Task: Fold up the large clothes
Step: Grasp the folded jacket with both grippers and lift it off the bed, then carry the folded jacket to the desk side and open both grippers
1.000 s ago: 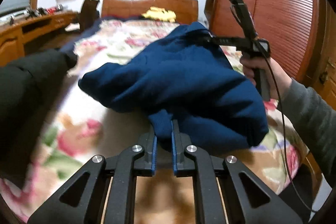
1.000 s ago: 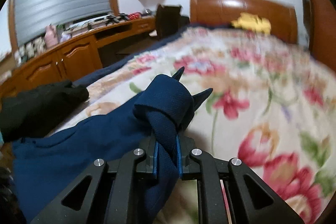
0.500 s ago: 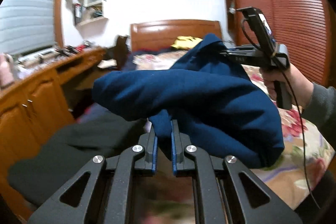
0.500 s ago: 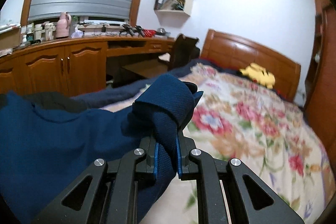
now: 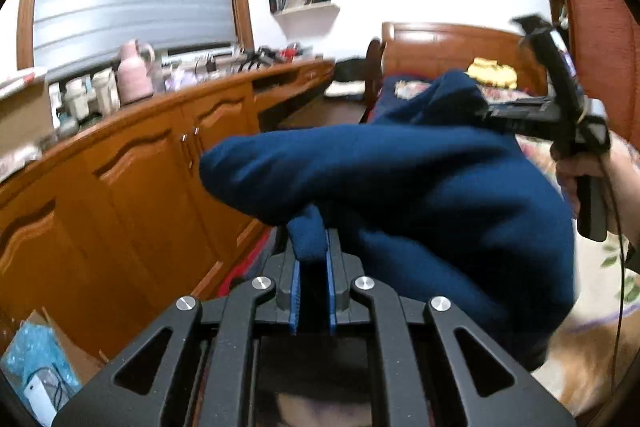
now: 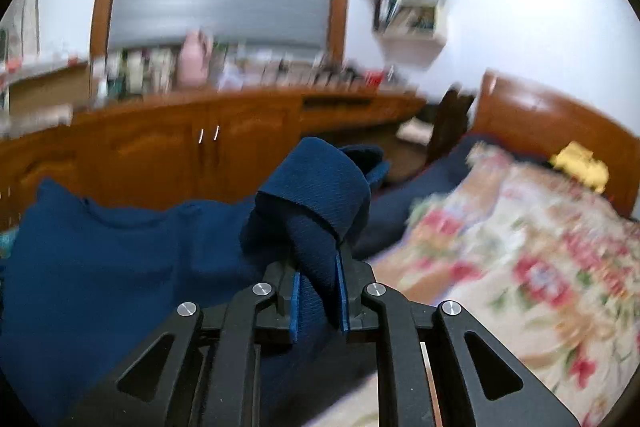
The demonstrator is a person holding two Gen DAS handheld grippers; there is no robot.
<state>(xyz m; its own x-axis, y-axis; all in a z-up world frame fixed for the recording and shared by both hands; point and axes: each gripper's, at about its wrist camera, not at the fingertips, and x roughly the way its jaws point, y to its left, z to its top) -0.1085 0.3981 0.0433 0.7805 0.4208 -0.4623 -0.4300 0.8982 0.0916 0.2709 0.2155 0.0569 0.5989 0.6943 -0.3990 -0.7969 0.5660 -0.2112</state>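
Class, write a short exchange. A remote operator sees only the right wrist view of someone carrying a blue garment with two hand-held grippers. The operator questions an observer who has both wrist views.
Operator: The right gripper pinches the blue garment. Its jaws have just been opening slightly, with cloth between them. Is the other end held?
Observer: Yes. The left gripper is shut on a fold of it.
Operator: Anything on the floor near the cabinets?
Observer: In the left wrist view, a cardboard box with blue plastic inside sits at their foot.
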